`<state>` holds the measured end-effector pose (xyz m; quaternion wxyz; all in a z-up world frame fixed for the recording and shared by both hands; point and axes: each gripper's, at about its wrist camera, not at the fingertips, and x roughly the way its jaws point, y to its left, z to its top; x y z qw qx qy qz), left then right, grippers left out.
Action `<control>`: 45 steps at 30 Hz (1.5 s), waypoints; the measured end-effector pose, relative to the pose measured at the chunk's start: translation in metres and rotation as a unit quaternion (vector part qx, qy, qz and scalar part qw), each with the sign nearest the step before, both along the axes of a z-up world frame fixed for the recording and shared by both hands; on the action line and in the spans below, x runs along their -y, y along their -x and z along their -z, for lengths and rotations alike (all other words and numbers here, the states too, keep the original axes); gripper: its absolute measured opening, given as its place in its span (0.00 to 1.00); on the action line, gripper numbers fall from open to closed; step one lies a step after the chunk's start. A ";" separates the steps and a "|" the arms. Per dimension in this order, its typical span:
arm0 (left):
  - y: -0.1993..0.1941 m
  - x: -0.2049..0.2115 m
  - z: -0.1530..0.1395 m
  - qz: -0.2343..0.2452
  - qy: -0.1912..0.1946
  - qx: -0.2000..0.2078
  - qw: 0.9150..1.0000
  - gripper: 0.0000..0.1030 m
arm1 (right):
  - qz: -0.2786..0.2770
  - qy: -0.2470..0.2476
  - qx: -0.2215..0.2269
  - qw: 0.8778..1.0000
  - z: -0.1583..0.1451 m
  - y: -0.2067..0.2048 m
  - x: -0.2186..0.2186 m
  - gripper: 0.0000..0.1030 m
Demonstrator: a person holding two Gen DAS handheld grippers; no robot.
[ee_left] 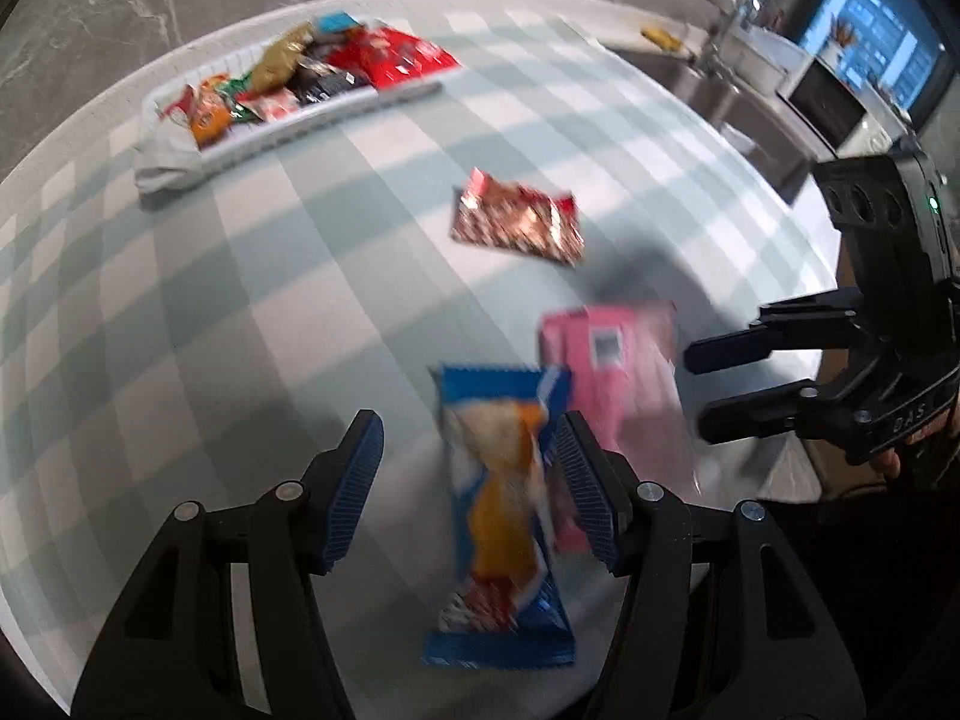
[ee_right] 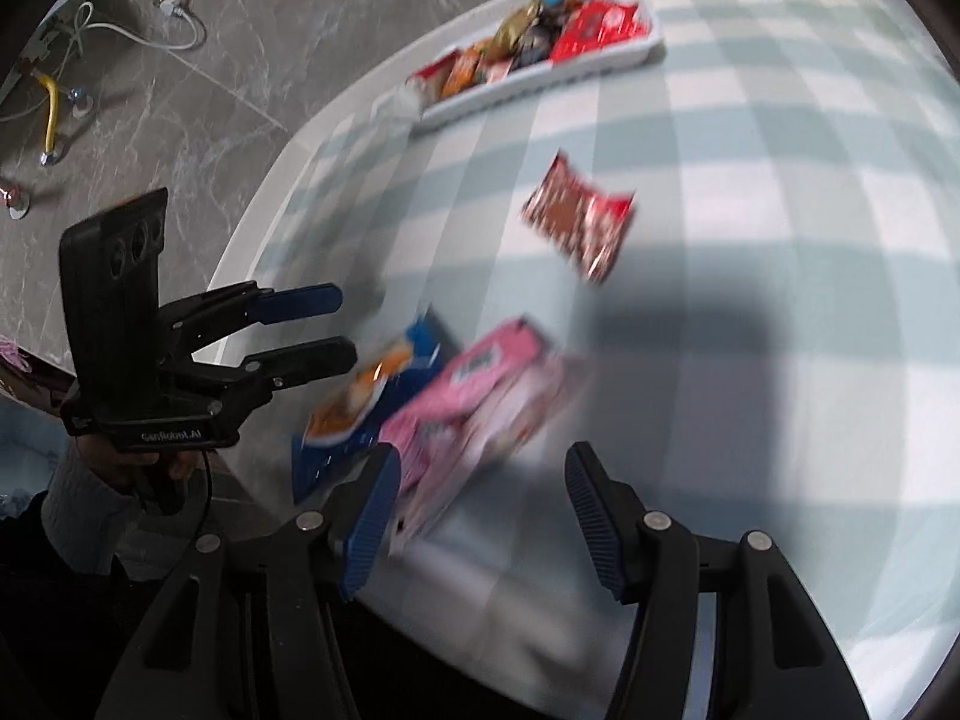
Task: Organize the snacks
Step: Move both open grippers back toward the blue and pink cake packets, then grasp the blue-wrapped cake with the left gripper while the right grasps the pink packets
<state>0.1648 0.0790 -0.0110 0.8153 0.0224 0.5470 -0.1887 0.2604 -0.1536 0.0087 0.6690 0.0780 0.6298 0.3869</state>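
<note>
Both grippers, left (ee_left: 471,492) over the blue pack (ee_left: 504,516) and right (ee_right: 480,519) over the pink pack (ee_right: 480,402), are held spread and empty, presumably for pickup, while the filled tray (ee_left: 252,141) is seen at 11 o'clock.

blurred: blue packet (ee_left: 501,516) | pink packet (ee_right: 480,402) | tray snacks (ee_left: 312,75) unreadable

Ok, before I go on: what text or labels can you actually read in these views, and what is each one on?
"GenRobot.AI": on the base of the left gripper, seen from the right wrist.
"DAS": on the body of the right gripper; the rest is not legible.
Blue packet, pink packet, red-brown packet and the snacks in the white tray: print too blurred to read.
</note>
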 end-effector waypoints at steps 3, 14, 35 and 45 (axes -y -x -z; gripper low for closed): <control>0.012 0.010 0.005 0.008 -0.017 -0.005 1.000 0.57 | 0.008 -0.002 -0.012 1.000 0.006 0.008 -0.002 0.59; 0.027 0.028 0.030 0.019 -0.084 -0.012 0.996 0.57 | 0.036 -0.010 -0.011 0.999 0.013 0.009 -0.011 0.51; 0.006 -0.001 0.036 -0.018 -0.015 -0.001 1.000 0.27 | 0.063 -0.048 -0.042 0.996 0.032 -0.015 -0.014 0.15; 0.005 -0.030 0.033 -0.070 0.043 -0.010 0.997 0.25 | 0.110 -0.116 -0.103 0.982 0.036 -0.023 0.015 0.14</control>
